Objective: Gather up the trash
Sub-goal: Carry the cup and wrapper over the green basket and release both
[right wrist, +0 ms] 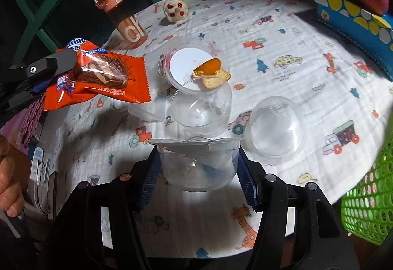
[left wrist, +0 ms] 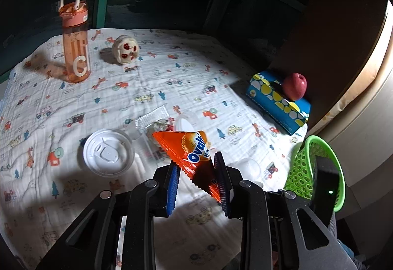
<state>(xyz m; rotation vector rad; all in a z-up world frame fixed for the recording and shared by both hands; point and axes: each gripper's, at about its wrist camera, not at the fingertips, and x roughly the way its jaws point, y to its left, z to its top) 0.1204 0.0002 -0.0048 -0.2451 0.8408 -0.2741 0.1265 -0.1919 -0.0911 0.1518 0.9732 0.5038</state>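
Left wrist: left gripper clamps wrapper, right gripper clamps cup, over tablecloth.

Orange Ovaltine wrapper: crinkled, serrated ends, held off the table, tilted. Clear plastic cup: upright, lid loose on its rim. Second clear cup: on the table, tipped; white disc lid leaning at its mouth, orange peel scrap on it. Clear dome lid: on the table beside them. Green mesh basket: at the table's edge.
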